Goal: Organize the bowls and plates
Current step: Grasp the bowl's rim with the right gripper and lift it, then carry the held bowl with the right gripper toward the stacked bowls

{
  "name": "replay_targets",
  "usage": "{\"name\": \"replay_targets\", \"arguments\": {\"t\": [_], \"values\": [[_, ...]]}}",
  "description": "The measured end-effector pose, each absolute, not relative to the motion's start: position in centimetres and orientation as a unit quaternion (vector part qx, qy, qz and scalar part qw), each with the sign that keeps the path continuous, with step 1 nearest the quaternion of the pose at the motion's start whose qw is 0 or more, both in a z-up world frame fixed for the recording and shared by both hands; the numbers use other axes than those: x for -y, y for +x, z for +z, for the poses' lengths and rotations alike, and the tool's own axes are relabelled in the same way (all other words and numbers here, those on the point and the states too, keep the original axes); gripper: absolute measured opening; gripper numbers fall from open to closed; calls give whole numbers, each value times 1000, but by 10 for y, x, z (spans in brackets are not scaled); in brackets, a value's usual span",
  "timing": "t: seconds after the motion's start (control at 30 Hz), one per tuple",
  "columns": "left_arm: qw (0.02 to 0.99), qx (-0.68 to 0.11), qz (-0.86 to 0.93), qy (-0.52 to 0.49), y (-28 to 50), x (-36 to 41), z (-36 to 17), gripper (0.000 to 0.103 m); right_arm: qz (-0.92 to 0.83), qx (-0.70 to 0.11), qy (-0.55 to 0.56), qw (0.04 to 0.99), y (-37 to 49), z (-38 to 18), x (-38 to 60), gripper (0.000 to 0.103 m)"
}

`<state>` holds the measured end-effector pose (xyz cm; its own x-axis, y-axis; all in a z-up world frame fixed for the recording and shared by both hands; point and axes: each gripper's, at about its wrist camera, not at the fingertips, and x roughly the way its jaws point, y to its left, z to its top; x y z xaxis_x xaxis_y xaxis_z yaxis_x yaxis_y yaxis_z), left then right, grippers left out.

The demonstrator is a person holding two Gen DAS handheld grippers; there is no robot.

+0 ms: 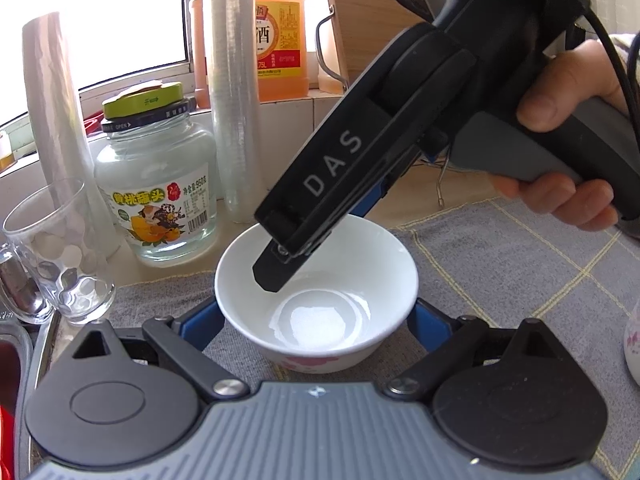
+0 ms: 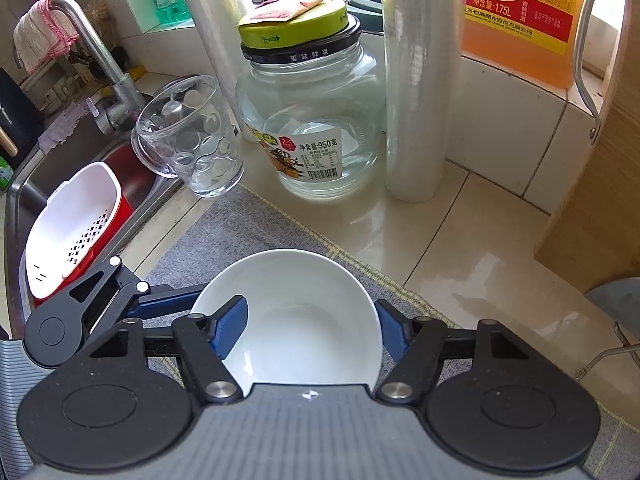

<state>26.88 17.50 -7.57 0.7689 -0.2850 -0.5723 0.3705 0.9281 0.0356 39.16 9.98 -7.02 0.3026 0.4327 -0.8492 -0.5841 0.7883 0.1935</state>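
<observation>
White bowl (image 1: 316, 296): one, with a pink flower print low on its outer wall; set upright on the grey checked cloth (image 1: 500, 264) that covers part of the table (image 2: 460, 240).

Left gripper (image 1: 316, 324): blue fingers (image 1: 202, 326) are held wide apart, one on each side of the bowl's outer wall; contact with the wall cannot be told.

Right gripper (image 2: 312, 324): held in a person's hand (image 1: 572, 128) and angled down into the bowl. Its fingers (image 2: 230, 326) are clamped across the bowl's wall, one blue pad seen inside the bowl, the other against the outside of the rim.

Behind the bowl, on the table: a glass jar (image 2: 310, 120) with a green lid, a dimpled glass cup (image 2: 192, 136), a roll of clear film (image 2: 416, 80) stood on end, an orange bottle (image 2: 524, 12) on the sill.

Sink (image 2: 132, 176): to the left, with a white strainer basket (image 2: 72, 228) in it.
</observation>
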Motion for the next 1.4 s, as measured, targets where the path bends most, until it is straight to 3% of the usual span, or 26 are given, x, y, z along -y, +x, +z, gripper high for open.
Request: {"name": "replay_targets", "arguments": {"t": [1.4], "values": [[925, -280, -236, 101, 158, -110, -5, 97, 313, -483, -30, 817, 265, -8, -11, 75]]}}
